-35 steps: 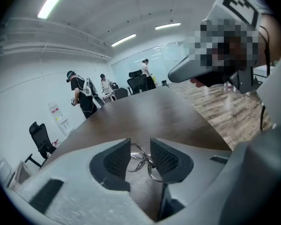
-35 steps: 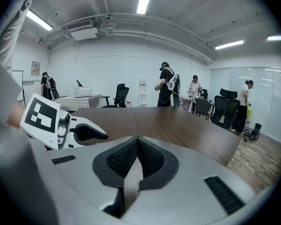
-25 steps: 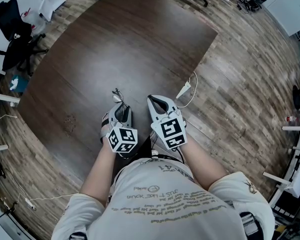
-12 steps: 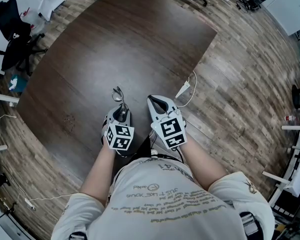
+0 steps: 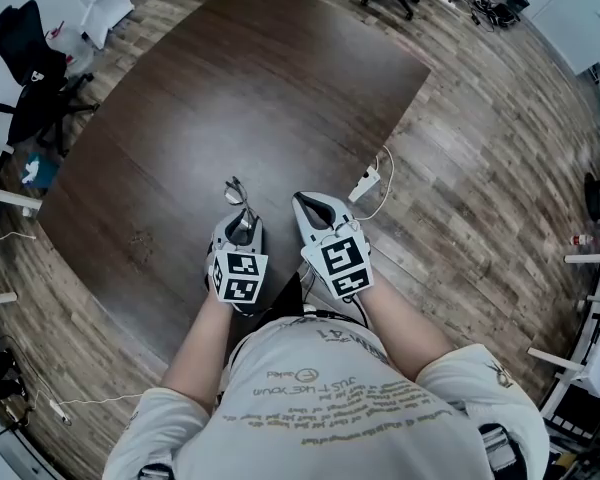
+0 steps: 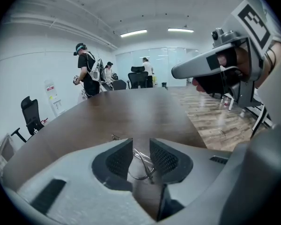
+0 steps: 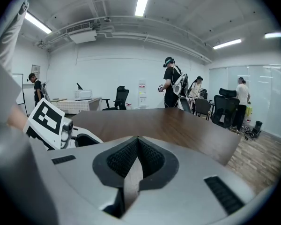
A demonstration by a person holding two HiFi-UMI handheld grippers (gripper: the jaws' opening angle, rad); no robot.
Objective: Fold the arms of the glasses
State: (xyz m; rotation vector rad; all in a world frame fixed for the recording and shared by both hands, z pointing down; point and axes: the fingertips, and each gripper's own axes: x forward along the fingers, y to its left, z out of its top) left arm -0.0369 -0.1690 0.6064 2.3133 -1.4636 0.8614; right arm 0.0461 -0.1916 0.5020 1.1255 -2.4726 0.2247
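The person stands at the near edge of a dark wooden desk, a gripper in each hand, both held close together above the desk top. The left gripper has its jaws clamped on the glasses. The thin wire frame runs up between the two ribbed pads, which stand only slightly apart with the wire caught in the narrow gap. Part of the frame pokes out past the jaw tips, over the desk, and one thin end shows just beyond the left pad. Whether the arms are folded in or out I cannot make out from here.

The right gripper hangs just beside the left one, level with it. Its jaws are pressed together with nothing between them.

On the wood floor, off the desk's right edge, lies a white plug with its cord. Office chairs stand around the far side, and a few people stand at the far end of the room
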